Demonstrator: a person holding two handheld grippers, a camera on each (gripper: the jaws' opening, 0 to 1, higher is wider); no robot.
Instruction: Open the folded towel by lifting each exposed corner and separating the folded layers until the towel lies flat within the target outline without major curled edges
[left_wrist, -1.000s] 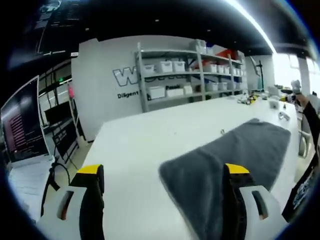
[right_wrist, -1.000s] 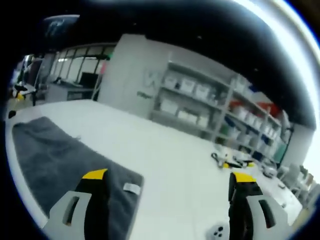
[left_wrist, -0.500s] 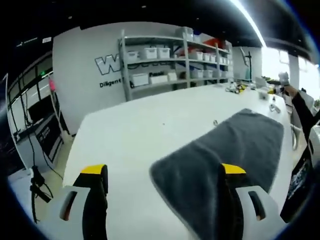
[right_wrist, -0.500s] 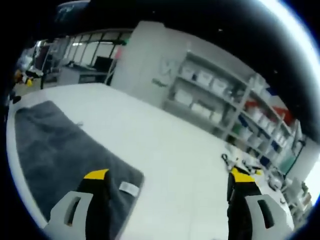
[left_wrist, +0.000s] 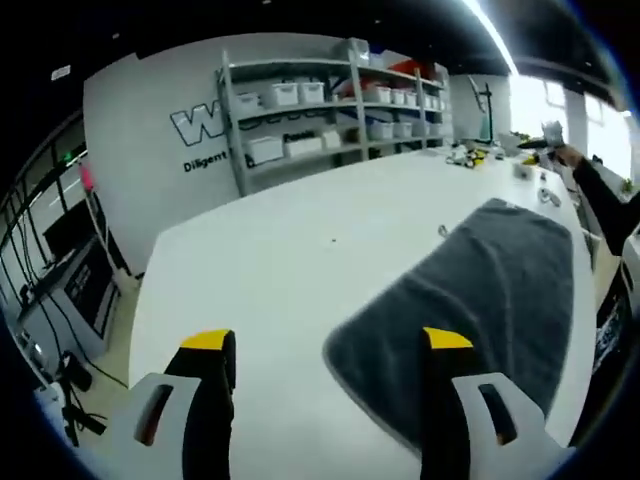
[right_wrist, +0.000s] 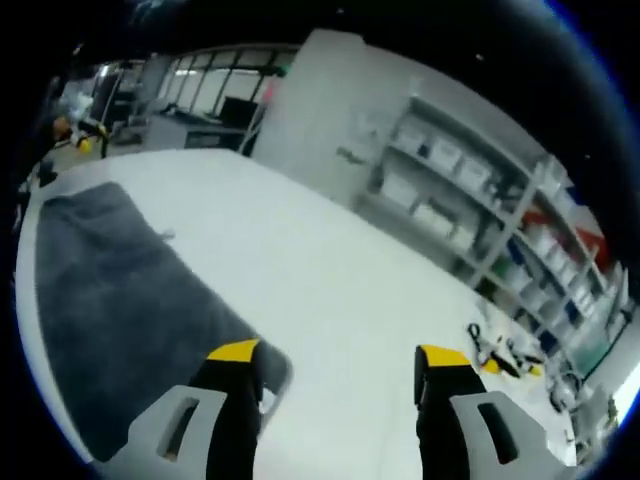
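Towel (left_wrist: 470, 290) is what we see first: dark grey, fuzzy pile, long rectangular shape, lying flat on smooth white table (left_wrist: 280, 270). In left gripper view it runs from lower centre up to the right of frame, its near corner rounded w/ a thin stitched hem. Left gripper (left_wrist: 325, 345) hangs above the near corner w/ jaws wide apart, gripping nothing; yellow-tipped black fingers, grey plastic bodies, right-hand jaw over the cloth, left-hand jaw over bare table.

In right gripper view we see the towel (right_wrist: 110, 300) across left and lower left of frame, near corner by the left-hand jaw. Right gripper (right_wrist: 335, 355) also spread wide, nothing btwn jaws, gap over bare table (right_wrist: 330, 290).

Background: grey metal shelving (left_wrist: 320, 110) w/ white bins at top centre of left gripper view, white wall w/ big lettering beside it. Small tools (right_wrist: 505, 350), yellow and black, lie on the table at right of right gripper view, too blurred to tell more
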